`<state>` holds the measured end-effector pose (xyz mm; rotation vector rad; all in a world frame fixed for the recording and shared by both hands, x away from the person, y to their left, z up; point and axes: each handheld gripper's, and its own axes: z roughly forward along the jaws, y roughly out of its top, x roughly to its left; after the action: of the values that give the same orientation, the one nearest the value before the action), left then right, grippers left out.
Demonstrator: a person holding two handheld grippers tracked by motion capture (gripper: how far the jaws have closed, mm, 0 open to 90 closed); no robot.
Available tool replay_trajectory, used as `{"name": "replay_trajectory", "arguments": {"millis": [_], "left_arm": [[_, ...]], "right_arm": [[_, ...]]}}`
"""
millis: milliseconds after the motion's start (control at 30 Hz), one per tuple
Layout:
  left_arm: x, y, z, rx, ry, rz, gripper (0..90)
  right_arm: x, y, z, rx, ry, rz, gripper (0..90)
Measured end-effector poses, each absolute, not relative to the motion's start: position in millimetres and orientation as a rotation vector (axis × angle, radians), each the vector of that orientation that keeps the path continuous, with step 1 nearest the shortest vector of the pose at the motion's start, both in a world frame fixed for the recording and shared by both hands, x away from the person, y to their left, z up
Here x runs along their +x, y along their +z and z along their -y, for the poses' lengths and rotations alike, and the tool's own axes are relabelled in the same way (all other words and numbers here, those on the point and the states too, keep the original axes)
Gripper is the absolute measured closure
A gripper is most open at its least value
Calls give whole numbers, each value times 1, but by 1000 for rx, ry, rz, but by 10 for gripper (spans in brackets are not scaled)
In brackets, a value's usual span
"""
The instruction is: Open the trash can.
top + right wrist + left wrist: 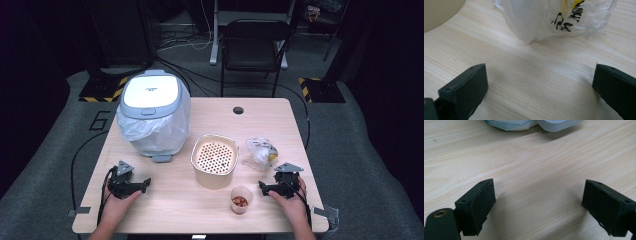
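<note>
Black jaws stand apart on both the left gripper [146, 181] and right gripper [261, 187], low over the wooden table [170, 200]; a small cup [241, 199] sits near, then a perforated beige basket [214, 160] beside a plastic bag [260, 152], a lined bin [152, 112] farthest

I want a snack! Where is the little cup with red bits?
In the high view the small clear plastic cup stands near the table's front edge, before the beige perforated tub, left of the right gripper.

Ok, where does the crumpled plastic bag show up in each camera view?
High view: plastic bag lies right of the beige strainer tub, ahead of the right gripper.
Left gripper view: not in it.
Right gripper view: bag at top centre.
Shared landmark: the wooden table.
</note>
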<state>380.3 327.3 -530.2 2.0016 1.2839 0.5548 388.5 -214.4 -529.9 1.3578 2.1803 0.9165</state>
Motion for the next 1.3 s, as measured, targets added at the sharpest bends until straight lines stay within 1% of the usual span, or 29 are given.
{"name": "replay_trajectory", "arguments": {"millis": [333, 600, 1200, 1300], "left_arm": [[380, -530, -327, 2000, 547, -1292, 114], [379, -530, -327, 2000, 555, -1280, 135], [379, -530, -326, 1994, 559, -1289, 132], [379, -530, -326, 1991, 566, -1291, 145]], "right_arm": [[389, -530, 214, 1357, 917, -2180, 0], [389, -530, 213, 1367, 914, -2170, 0], [389, -530, 214, 1362, 909, -2175, 0], [389, -530, 214, 1362, 909, -2175, 0]]}}
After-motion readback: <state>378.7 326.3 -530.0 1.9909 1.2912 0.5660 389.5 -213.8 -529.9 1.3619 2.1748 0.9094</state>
